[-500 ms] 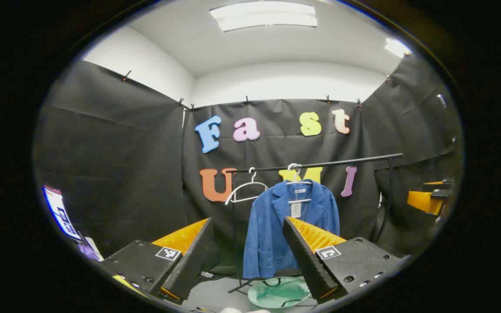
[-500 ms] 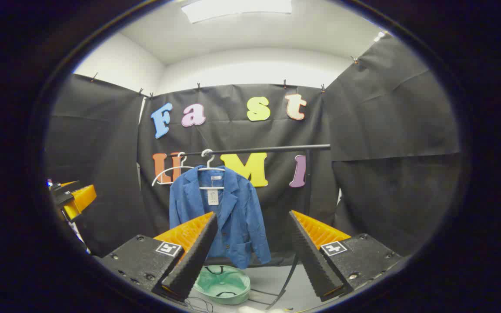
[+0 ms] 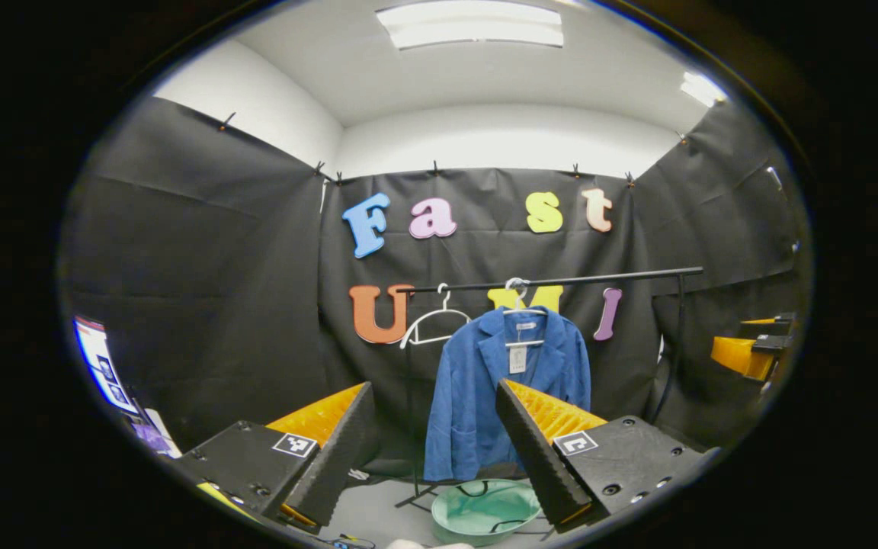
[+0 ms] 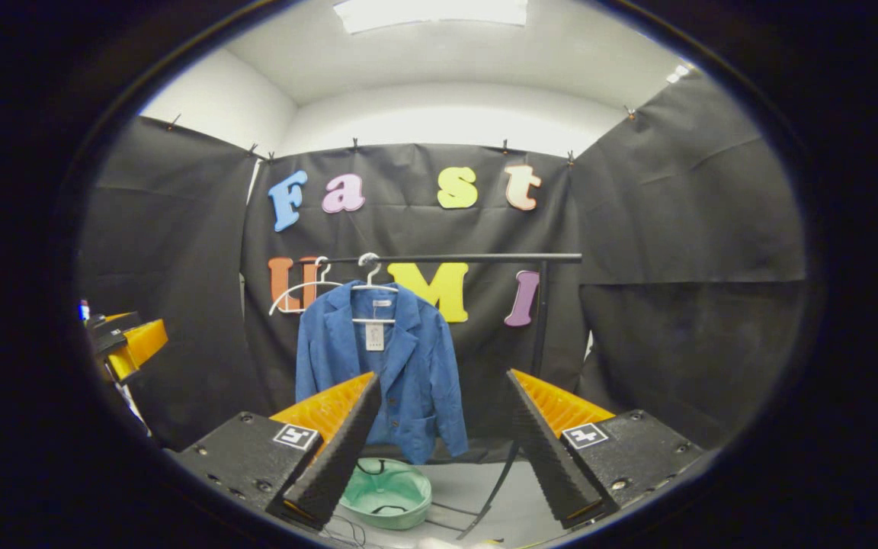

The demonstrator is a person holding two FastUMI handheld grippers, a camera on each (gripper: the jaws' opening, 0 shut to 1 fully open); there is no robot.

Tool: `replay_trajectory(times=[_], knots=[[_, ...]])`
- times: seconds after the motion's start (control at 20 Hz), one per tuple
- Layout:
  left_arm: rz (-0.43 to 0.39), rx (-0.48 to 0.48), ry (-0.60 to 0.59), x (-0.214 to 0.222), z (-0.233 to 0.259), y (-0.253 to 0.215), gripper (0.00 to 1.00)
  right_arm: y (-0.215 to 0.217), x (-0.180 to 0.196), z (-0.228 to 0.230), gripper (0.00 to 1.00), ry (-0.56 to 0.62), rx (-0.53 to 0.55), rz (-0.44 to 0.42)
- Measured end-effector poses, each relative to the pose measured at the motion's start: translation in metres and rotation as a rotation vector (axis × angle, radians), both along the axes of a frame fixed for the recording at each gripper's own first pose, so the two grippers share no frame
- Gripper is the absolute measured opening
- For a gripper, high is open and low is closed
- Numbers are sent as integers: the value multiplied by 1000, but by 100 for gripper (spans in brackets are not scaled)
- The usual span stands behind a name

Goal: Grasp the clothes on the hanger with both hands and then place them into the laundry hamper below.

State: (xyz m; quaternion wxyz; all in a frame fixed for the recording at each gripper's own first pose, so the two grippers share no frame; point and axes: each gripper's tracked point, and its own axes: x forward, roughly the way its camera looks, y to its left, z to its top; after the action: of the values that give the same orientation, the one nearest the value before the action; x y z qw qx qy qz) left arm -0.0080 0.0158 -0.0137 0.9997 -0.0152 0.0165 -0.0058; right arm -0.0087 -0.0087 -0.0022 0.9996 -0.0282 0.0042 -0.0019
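Left gripper view: the left gripper [image 3: 433, 450] is spread wide, holding nothing, well short of the blue jacket [image 3: 477, 404], which hangs on a hanger [image 3: 519, 305] from the rail [image 3: 607, 276]. Below it sits the green hamper [image 3: 485, 509]. The right gripper [image 4: 439, 450] is likewise spread and empty.

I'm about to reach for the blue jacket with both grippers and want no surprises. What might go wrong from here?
1. The blue jacket hangs on a white hanger; pulling downward may drag the hanger off the rail.
2. An empty hanger hangs close beside it and might get snagged.
3. The green hamper looks shallow, so the jacket may spill over its rim.
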Motion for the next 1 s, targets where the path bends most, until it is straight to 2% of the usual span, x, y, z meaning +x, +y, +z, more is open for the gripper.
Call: replay_trajectory(times=[0.25,0.45,0.65,0.9,1.0], knots=[[-11,14,-3,12,-5,-4,100,0,1,-2,100,8,1,30],[-37,28,-4,40,-14,-24,100,1,13,-20,100,37,-18,38],[-38,40,-38,78,-18,-46,100,9,84,-25,100,53,-21,75],[-49,11,0,142,-47,-83,100,13,167,-40,100,69,2,128],[-46,15,-28,172,-55,-95,100,16,204,-45,100,72,5,150]])
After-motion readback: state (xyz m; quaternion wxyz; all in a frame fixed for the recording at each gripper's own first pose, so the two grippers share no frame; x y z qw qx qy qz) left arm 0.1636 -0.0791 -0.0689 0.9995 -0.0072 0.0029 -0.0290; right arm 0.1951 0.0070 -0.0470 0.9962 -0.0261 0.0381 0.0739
